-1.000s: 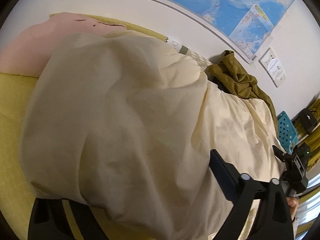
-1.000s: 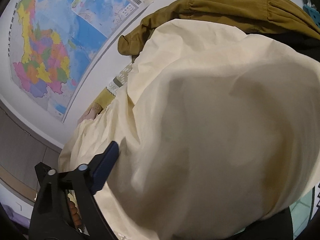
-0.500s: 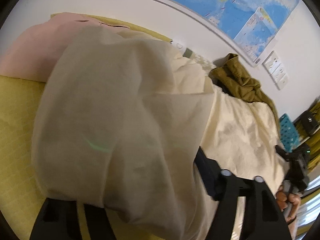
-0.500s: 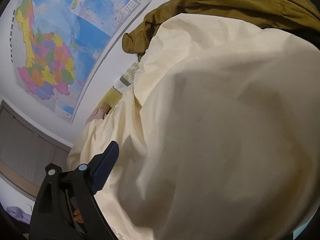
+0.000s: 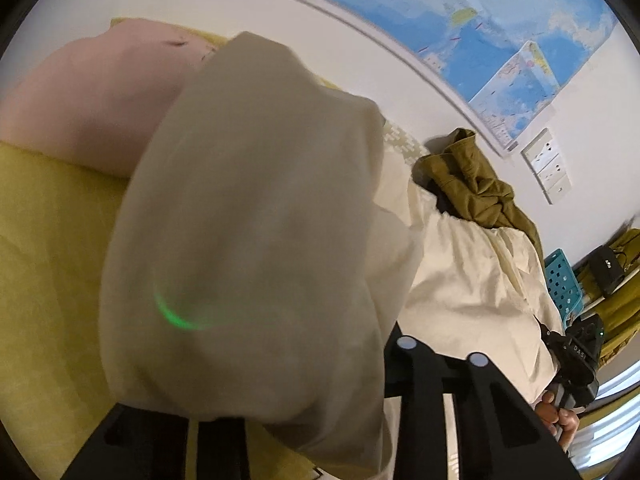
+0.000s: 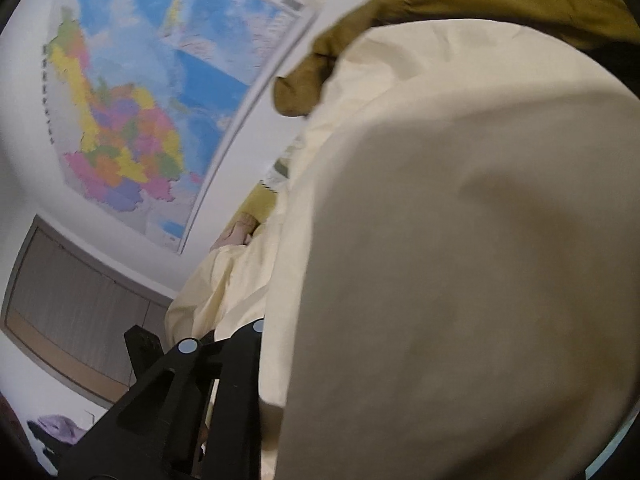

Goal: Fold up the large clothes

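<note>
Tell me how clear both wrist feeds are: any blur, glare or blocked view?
Left wrist view: the cream fabric garment fills the middle, soft and out of focus, with a green arc of lens flare on it. Right wrist view: the same cloth blocks the right side, and the colourful wall map is smeared by blur. Both are bent by the fisheye.

A large wall map (image 5: 472,12) filled the upper right of the left wrist view, with a smaller map sheet (image 5: 516,84) overlapping its lower corner. Below that, at the right, a white switch panel (image 5: 550,166) sat on the wall. A turquoise perforated basket (image 5: 564,284) stood at the right edge, a black box (image 5: 606,268) just above it. In the right wrist view, a wood-panelled cabinet (image 6: 76,312) occupied the lower left, and something lilac (image 6: 60,428) lay beneath it, too blurred to identify.
</note>
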Demonstrator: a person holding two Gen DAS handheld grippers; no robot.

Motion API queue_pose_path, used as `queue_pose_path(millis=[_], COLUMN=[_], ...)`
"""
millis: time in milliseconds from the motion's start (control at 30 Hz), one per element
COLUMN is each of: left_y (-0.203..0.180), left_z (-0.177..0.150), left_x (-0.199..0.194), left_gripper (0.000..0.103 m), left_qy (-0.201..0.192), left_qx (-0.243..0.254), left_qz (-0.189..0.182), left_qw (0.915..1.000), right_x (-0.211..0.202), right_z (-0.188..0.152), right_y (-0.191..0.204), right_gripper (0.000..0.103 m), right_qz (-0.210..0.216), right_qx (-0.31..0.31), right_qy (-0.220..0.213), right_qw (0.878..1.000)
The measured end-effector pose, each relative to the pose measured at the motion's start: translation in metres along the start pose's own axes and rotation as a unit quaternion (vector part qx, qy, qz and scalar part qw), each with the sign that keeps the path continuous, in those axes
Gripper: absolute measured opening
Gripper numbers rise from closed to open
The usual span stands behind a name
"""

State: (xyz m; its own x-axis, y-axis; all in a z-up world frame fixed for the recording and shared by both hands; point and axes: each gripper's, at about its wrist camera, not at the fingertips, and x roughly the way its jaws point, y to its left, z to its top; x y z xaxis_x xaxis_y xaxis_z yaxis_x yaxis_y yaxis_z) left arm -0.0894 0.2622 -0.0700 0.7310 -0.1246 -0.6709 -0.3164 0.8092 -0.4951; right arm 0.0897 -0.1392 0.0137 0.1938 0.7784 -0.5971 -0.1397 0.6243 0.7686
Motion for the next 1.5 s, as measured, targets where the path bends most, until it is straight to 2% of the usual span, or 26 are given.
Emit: queue_pose_path(millis=[233,267,333,400,433,467,567,600,633,667,700,767,800,933,1100,1200,1300,1400,1500], left_y=[0.009,0.013,0.019,0.020,0.020,0.019,0.013,0.009,0.006,0.005,0.005,0.012,0.014,0.000,-0.008,-0.016,-0.031,-0.039,-0.038], left_z=[-0.001,-0.002,-0.003,-0.004,-0.005,-0.006,-0.007,-0.007,-0.007,-0.006,-0.005,-0.002,0.001,0.005,0.026,0.045,0.063,0.086,0.111], left_x=[-0.019,-0.018,-0.010,0.000,0.002,0.004,0.007,0.009,0.011,0.012,0.013,0.013,0.009,-0.007,-0.031,-0.045,-0.064,-0.092,-0.121], left_gripper=[0.029,0.034,0.041,0.059,0.062,0.069,0.085,0.086,0.086,0.079,0.058,0.043,0.035,0.029,0.027,0.027,0.027,0.027,0.027], left_qy=[0.012,0.020,0.035,0.052,0.056,0.055,0.054,0.052,0.049,0.046,0.044,0.048,0.045,0.029,0.011,0.008,-0.022,-0.059,-0.105], left_qx=[0.009,0.009,0.007,0.015,0.019,0.027,0.046,0.055,0.062,0.063,0.058,0.037,0.030,0.060,0.074,0.088,0.119,0.131,0.141], left_qz=[-0.028,-0.030,-0.027,-0.030,-0.030,-0.042,-0.051,-0.054,-0.047,-0.043,-0.034,-0.037,-0.041,-0.022,-0.041,-0.038,-0.027,-0.034,-0.023], left_qw=[0.9995,0.9993,0.9990,0.9981,0.9978,0.9973,0.9962,0.9956,0.9958,0.9960,0.9967,0.9975,0.9977,0.9975,0.9963,0.9953,0.9922,0.9890,0.9841], right_x=[-0.012,-0.013,-0.011,-0.008,-0.005,-0.003,0.003,0.005,0.008,0.011,0.012,0.015,0.011,-0.002,-0.018,-0.026,-0.028,-0.024,-0.015], right_z=[-0.011,-0.013,-0.016,-0.018,-0.020,-0.020,-0.019,-0.017,-0.016,-0.014,-0.013,-0.010,-0.010,-0.007,0.004,0.014,0.027,0.043,0.057], right_y=[0.016,0.014,0.002,-0.006,-0.009,-0.010,-0.006,-0.004,-0.003,-0.003,-0.004,-0.006,-0.008,0.012,0.054,0.088,0.120,0.153,0.181], right_gripper=[0.016,0.018,0.027,0.047,0.050,0.060,0.067,0.068,0.069,0.064,0.049,0.029,0.024,0.017,0.015,0.014,0.014,0.014,0.014], right_qz=[0.015,0.011,-0.011,-0.037,-0.044,-0.041,-0.046,-0.043,-0.042,-0.041,-0.039,-0.013,-0.003,0.017,0.035,0.045,0.055,0.073,0.098], right_qx=[-0.018,-0.018,-0.003,0.000,0.004,0.003,-0.008,-0.011,-0.011,-0.013,-0.008,0.009,0.012,-0.002,-0.041,-0.074,-0.103,-0.128,-0.149], right_qy=[0.010,0.014,0.024,0.031,0.032,0.035,0.032,0.031,0.032,0.033,0.033,0.037,0.036,0.027,0.006,-0.007,-0.018,-0.031,-0.040], right_qw=[1.000,1.000,1.000,0.999,0.999,0.999,0.998,0.999,0.999,0.999,0.999,0.999,0.999,0.999,0.999,0.996,0.993,0.989,0.983])
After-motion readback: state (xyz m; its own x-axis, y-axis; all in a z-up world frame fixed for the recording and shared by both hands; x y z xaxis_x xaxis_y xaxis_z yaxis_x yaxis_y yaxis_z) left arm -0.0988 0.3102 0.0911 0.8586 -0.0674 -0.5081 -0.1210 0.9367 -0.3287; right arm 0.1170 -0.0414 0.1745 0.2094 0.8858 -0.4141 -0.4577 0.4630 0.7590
